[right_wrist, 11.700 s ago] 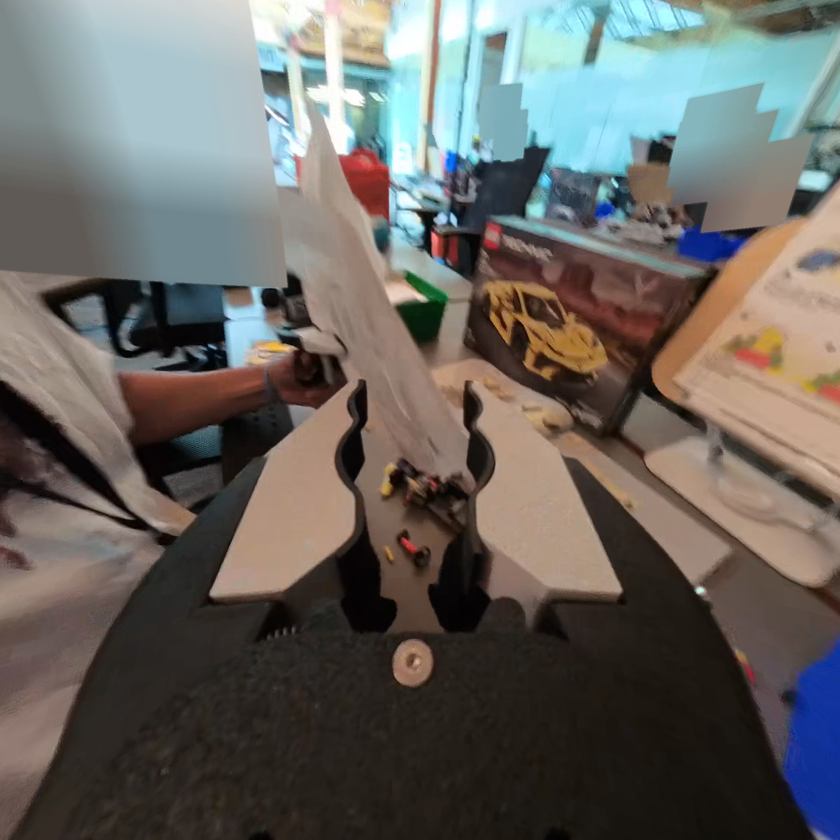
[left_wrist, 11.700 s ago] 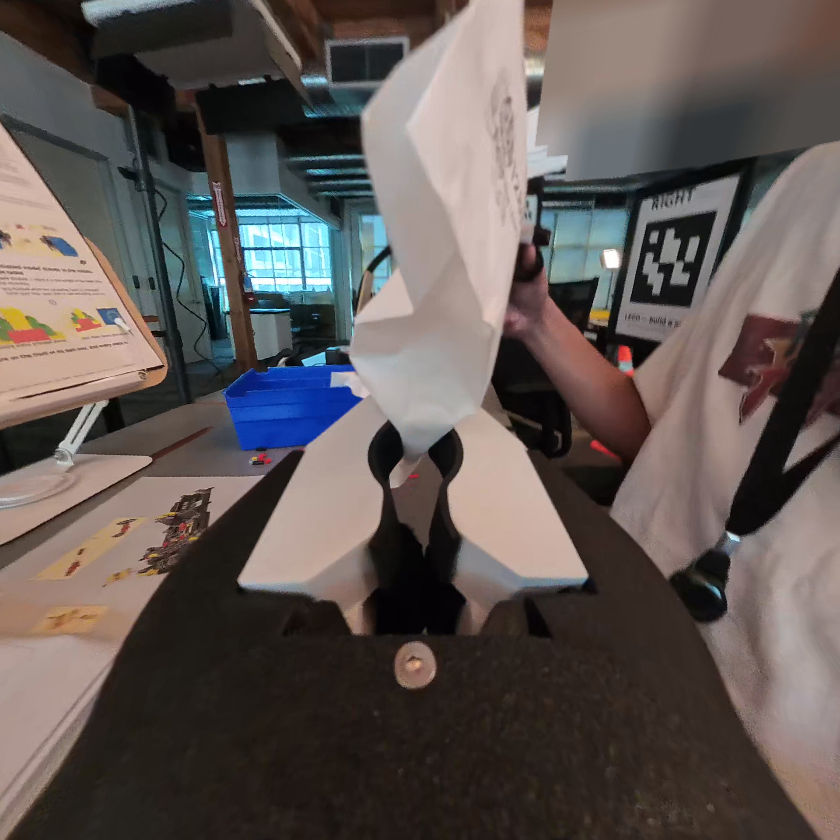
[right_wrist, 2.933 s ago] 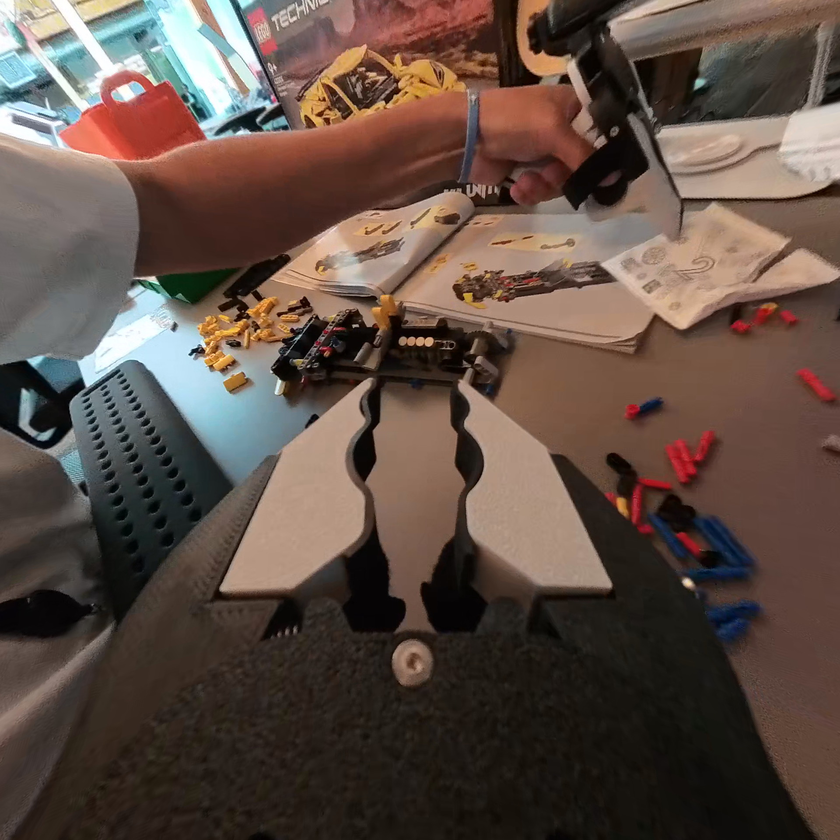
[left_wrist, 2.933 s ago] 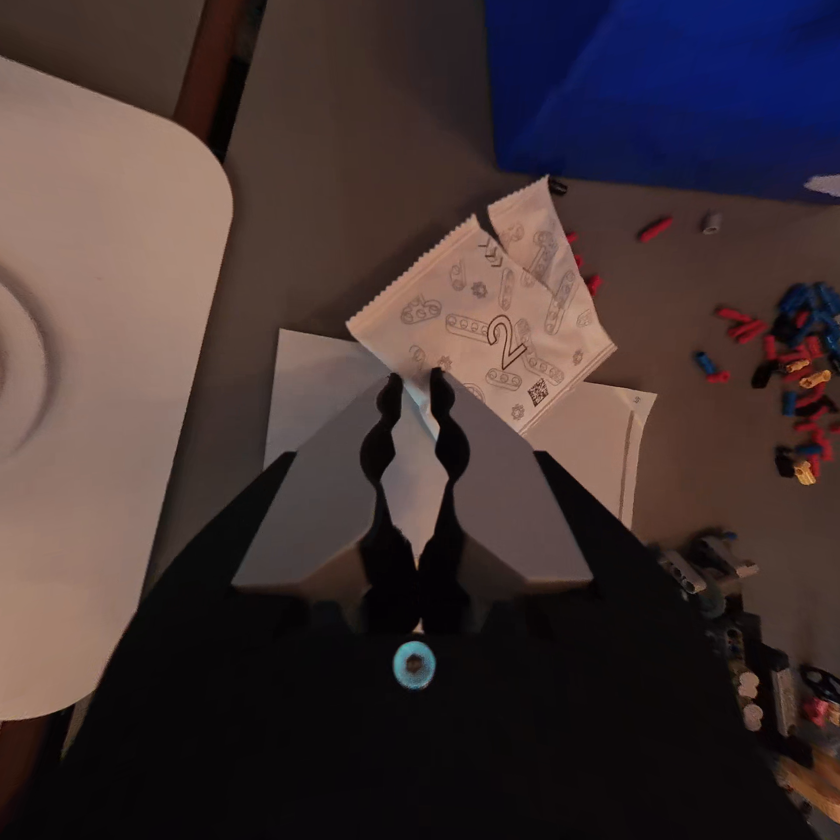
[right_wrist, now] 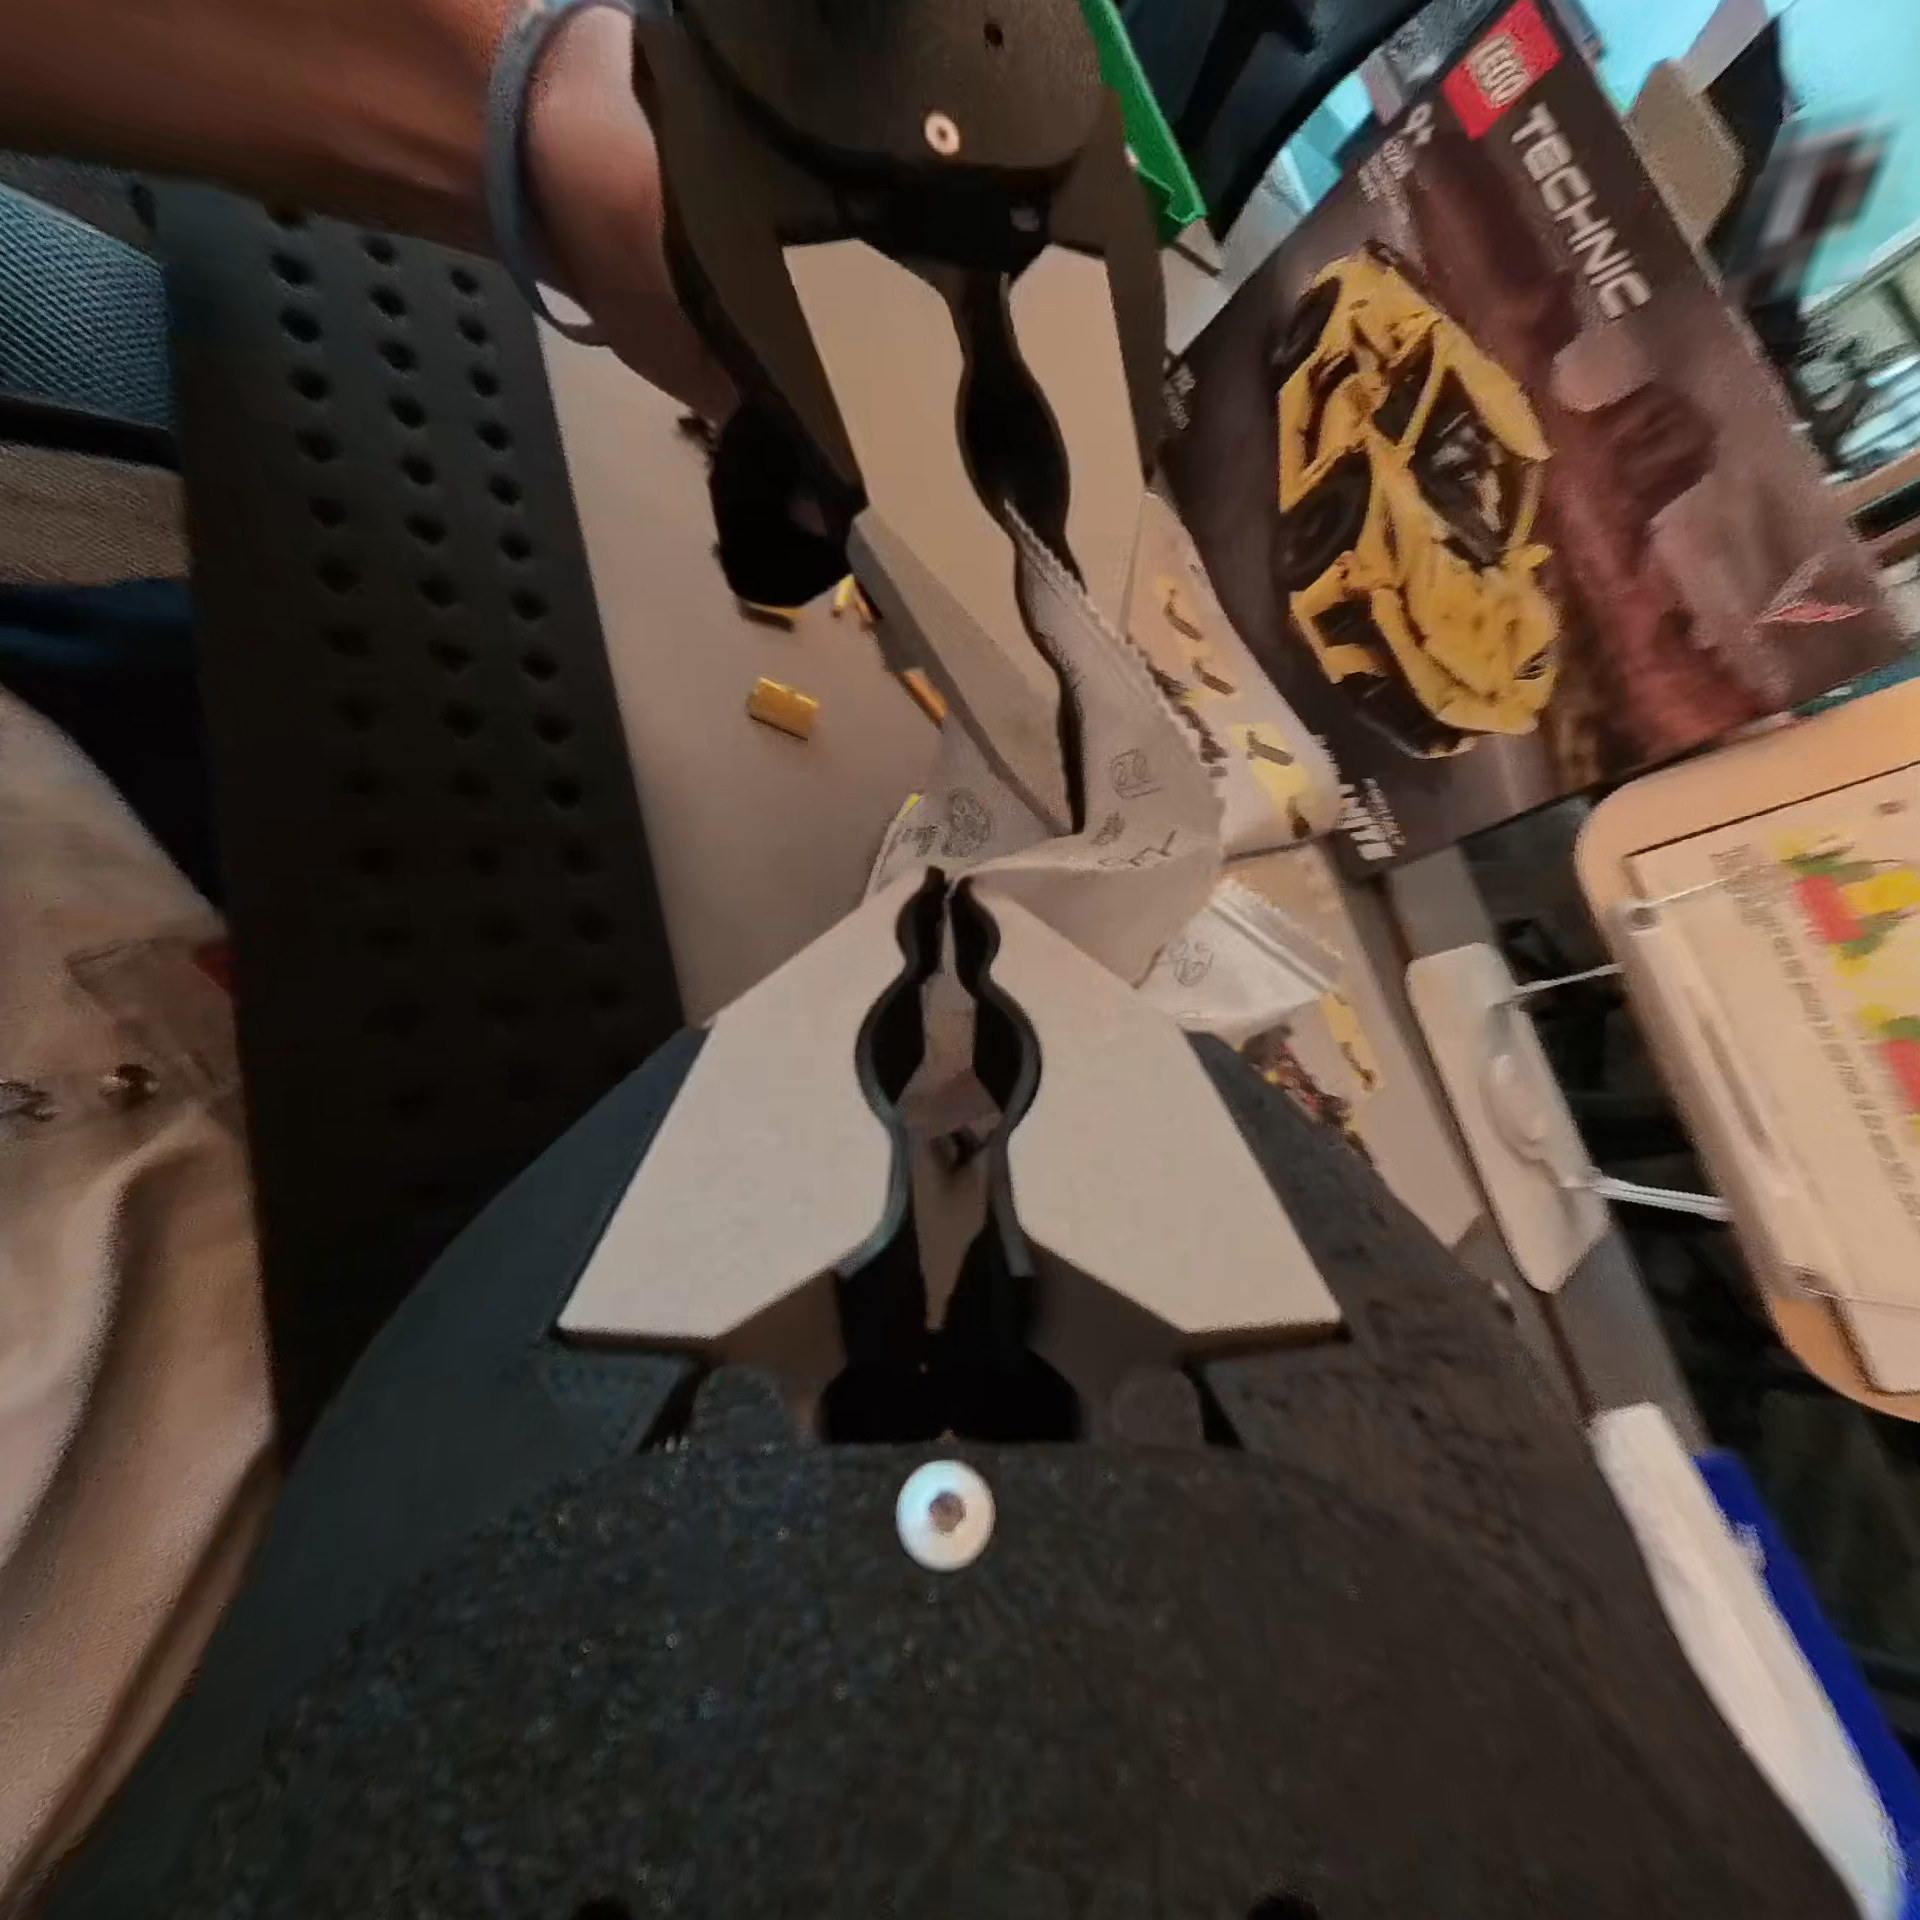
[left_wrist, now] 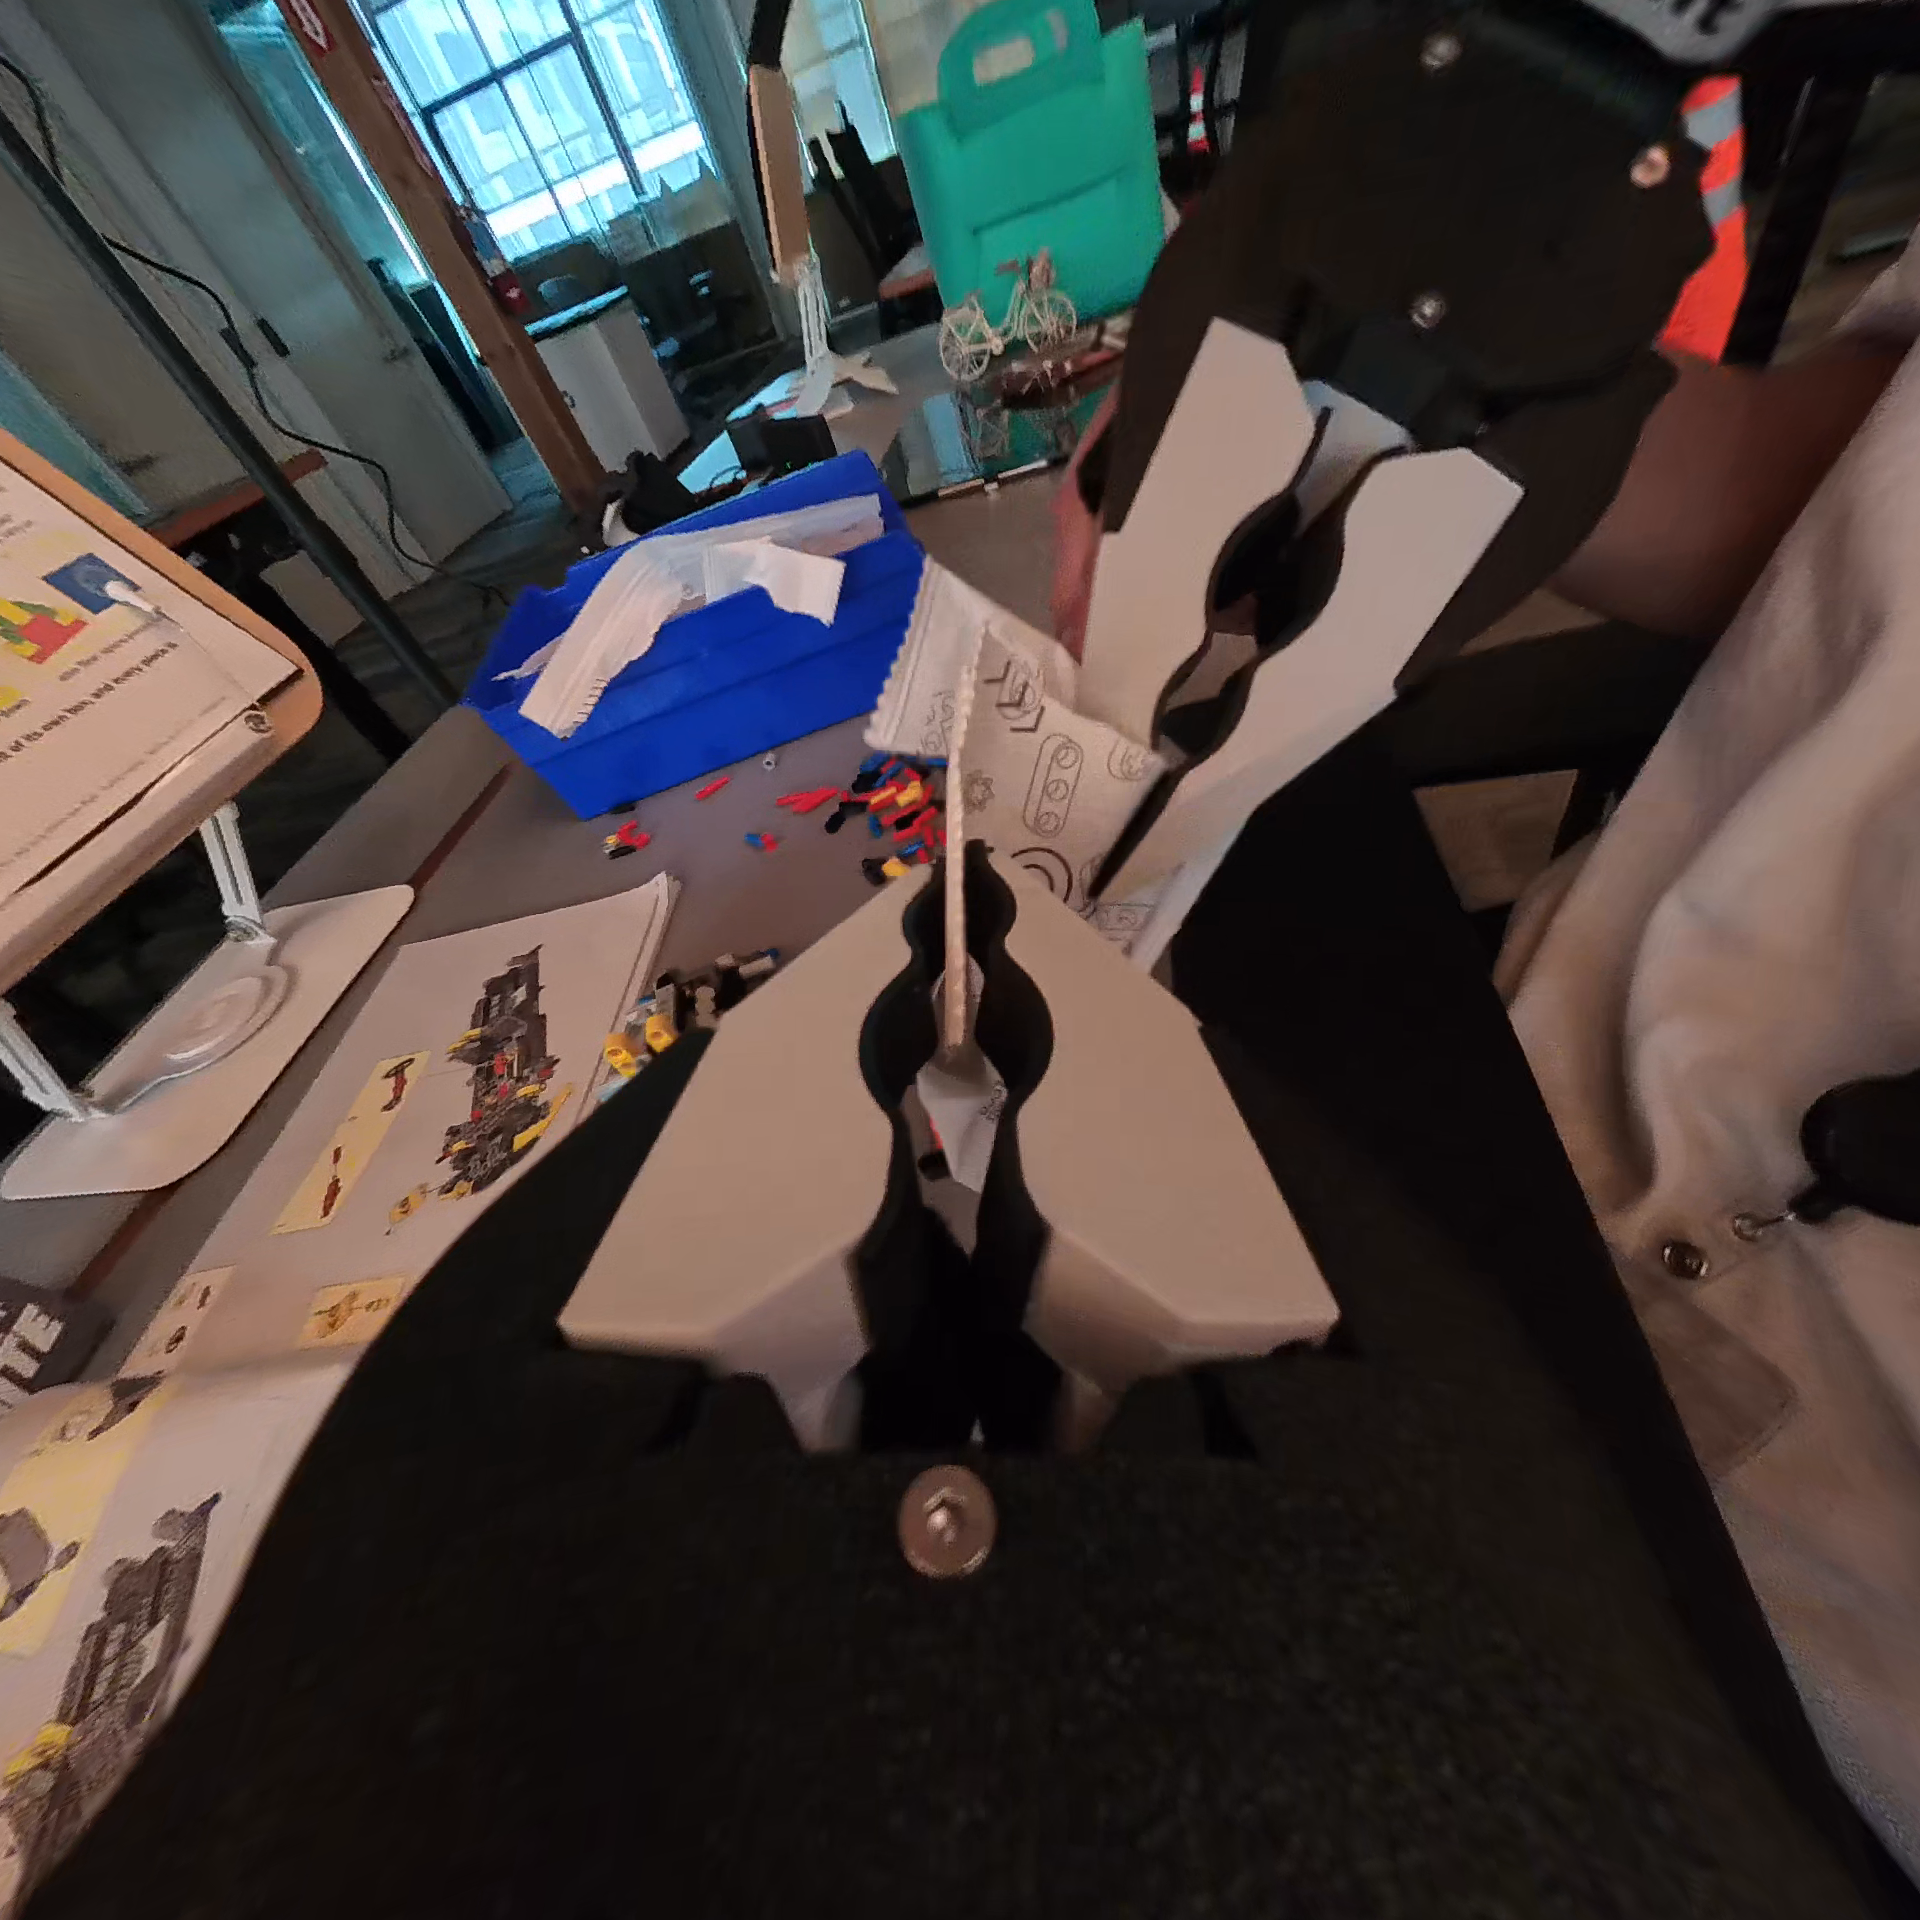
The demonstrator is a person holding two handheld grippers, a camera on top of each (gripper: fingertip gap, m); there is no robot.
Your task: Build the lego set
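Note:
A white paper parts bag (left_wrist: 1039, 748) with printed part drawings hangs in the air between both grippers. My left gripper (left_wrist: 961, 883) is shut on the bag's serrated edge, which runs down between its fingers. My right gripper (left_wrist: 1143, 774) comes in from the upper right and is shut on the bag's other side. In the right wrist view my right gripper (right_wrist: 948, 891) pinches the crumpled bag (right_wrist: 1112, 842), and the left gripper (right_wrist: 1070, 816) reaches down from above onto it. A part-built black model (left_wrist: 707, 992) lies beside the open instruction booklet (left_wrist: 468, 1049).
A blue bin (left_wrist: 717, 675) holds empty white bags. Loose red, blue and black pieces (left_wrist: 883, 800) lie in front of it. The set's box with a yellow car (right_wrist: 1507, 468), yellow pieces (right_wrist: 781, 713), a document stand (left_wrist: 125, 665) and a black perforated chair back (right_wrist: 416, 623) surround the table. The tips of both grippers are at nearly the same place.
The bag lay on the table under my left gripper and my right gripper was open. Now both grippers are shut on it and hold it up in the air.

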